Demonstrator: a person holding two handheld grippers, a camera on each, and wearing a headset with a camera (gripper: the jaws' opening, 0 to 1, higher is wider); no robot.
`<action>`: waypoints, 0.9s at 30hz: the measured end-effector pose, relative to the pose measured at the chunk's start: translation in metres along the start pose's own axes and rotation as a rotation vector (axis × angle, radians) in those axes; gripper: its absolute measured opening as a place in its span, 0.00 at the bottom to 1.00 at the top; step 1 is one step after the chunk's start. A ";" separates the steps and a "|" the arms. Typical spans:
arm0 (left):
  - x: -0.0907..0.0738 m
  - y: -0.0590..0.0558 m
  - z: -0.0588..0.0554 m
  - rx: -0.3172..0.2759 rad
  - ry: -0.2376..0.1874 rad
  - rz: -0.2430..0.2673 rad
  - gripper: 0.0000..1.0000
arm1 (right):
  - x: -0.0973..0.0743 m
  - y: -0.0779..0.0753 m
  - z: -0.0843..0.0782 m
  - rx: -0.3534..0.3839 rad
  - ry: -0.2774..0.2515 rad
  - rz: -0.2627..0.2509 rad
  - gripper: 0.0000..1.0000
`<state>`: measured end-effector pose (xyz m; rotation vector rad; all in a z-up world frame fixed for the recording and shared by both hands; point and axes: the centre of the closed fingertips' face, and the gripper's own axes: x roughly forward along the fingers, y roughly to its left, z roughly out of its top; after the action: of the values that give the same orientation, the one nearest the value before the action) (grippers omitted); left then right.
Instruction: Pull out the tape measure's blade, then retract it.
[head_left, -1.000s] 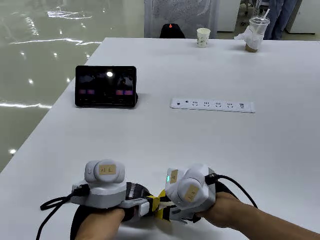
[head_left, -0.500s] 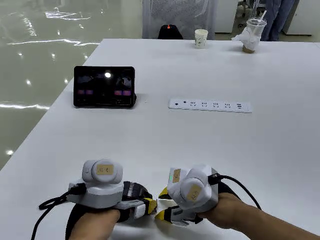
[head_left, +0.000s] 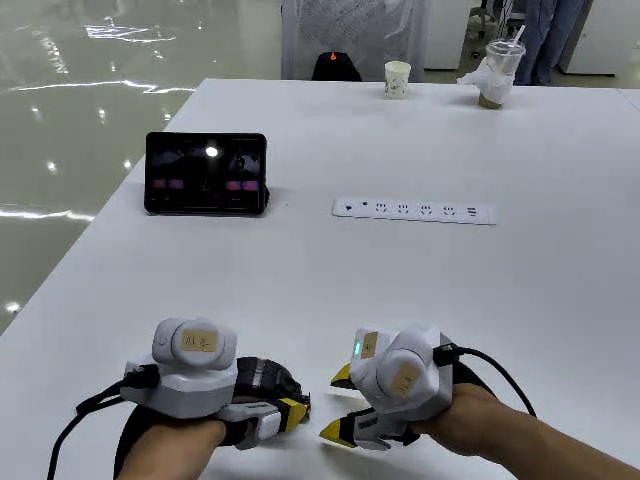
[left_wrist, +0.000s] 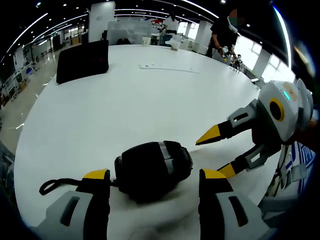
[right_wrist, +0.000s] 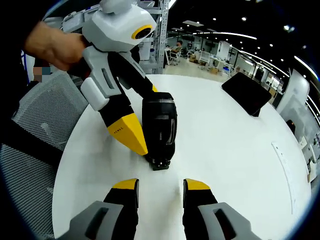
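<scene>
1. Tape measure (right_wrist: 160, 125), black-cased, lies on the white table (head_left: 400, 300) between the yellow-tipped fingers (left_wrist: 97, 176) of the left gripper (left_wrist: 156, 175). It is low in the left gripper view and at the bottom, left of centre, in the head view.
2. Left gripper's fingers close on the case from both flanks and grip it. In the right gripper view one yellow tip lies flat along the case's left side.
3. Right gripper (head_left: 338, 404) is at the bottom of the head view, right of centre. Its two fingertips (right_wrist: 125, 186) are spread, with bare table between them. They are near the tape measure and apart from it.
4. Counts:
   - one tape measure
   - two grippers, each with two yellow-tipped fingers
   - one dark tablet (head_left: 205, 172), standing at the left of the head view
   - one white power strip (head_left: 414, 211) at the centre
   - one paper cup (head_left: 397, 78) at the table's far edge
   - one lidded plastic cup (head_left: 500, 62) with a straw, also at the far edge
5. In the right gripper view the case's long axis runs up and down the frame. Its blade-mouth end is lowest and faces the right gripper's fingers. In the head view that end points to the right of the frame.
6. In the left gripper view a black strap (left_wrist: 52, 185) trails from the case's other end toward the lower left.
</scene>
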<state>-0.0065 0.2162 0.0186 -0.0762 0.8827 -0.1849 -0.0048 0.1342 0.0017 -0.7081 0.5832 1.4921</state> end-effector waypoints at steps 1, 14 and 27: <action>-0.001 0.000 0.000 0.004 -0.002 -0.001 0.68 | -0.002 0.000 -0.001 0.003 0.000 -0.002 0.33; -0.017 0.000 0.000 0.070 -0.044 -0.026 0.73 | -0.031 -0.003 -0.011 0.058 -0.019 -0.069 0.40; -0.030 0.004 -0.011 0.112 -0.067 -0.056 0.76 | -0.063 -0.003 -0.032 0.111 -0.021 -0.132 0.48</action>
<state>-0.0337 0.2263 0.0338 -0.0028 0.8024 -0.2822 0.0000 0.0686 0.0263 -0.6320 0.5881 1.3329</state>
